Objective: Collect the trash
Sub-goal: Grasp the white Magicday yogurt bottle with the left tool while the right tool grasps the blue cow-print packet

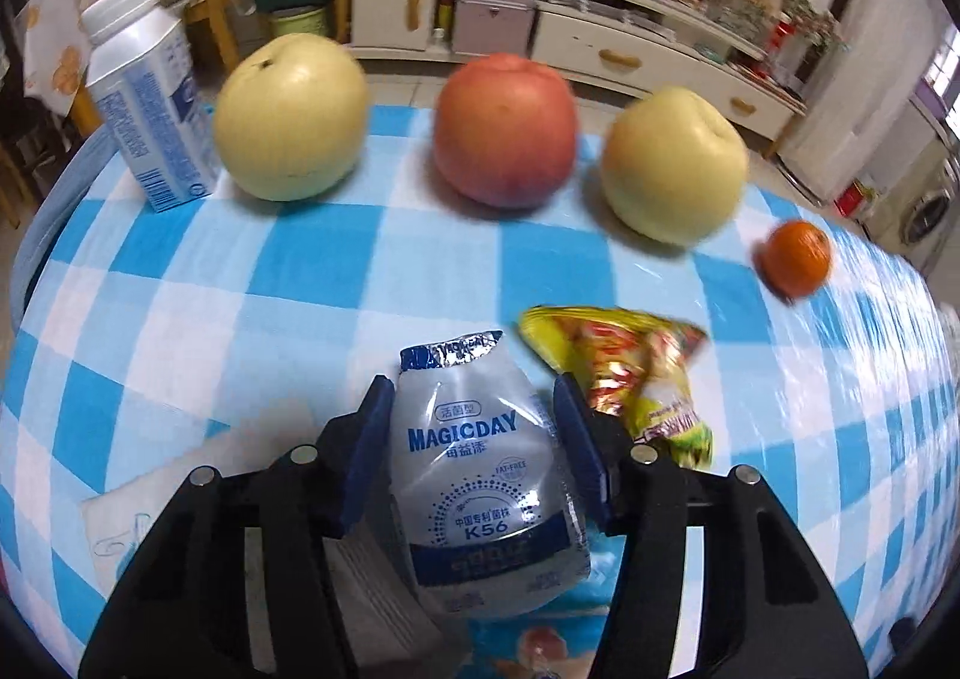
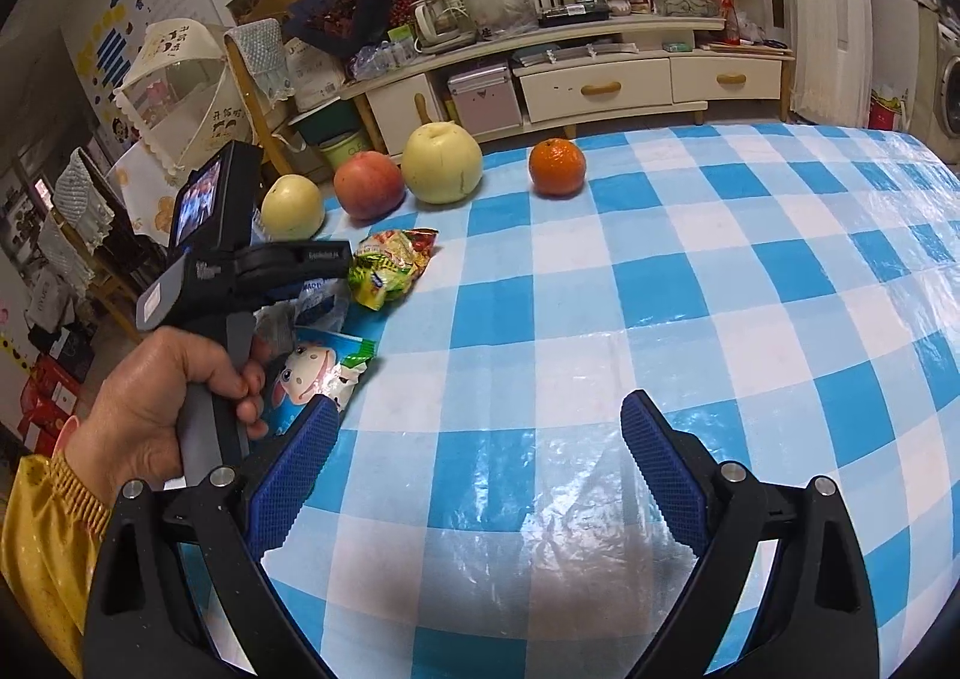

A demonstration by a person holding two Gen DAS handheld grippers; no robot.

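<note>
The left claw (image 1: 474,421) is clamped around a MAGICDAY bottle (image 1: 480,475), crowded by a yellow wrapper (image 1: 636,373), while the right claw (image 2: 480,469) is held released over the table (image 2: 660,289).

Glossy plastic film covers the checked tablecloth (image 2: 600,271); the crumpled snack wrapper (image 1: 636,379) looks shiny foil.

pale yellow pears: 2 (image 1: 292,117) (image 1: 675,165) | red apple: 1 (image 1: 505,129) | orange tangerine: 1 (image 1: 798,257) | milk carton: 1 (image 1: 144,102) | yoghurt bottle: 1 (image 1: 480,475) | yellow snack wrapper: 1 (image 1: 636,373) | cow-print wrapper: 1 (image 2: 318,373) | claws: 2 (image 1: 474,439) (image 2: 480,475)
</note>
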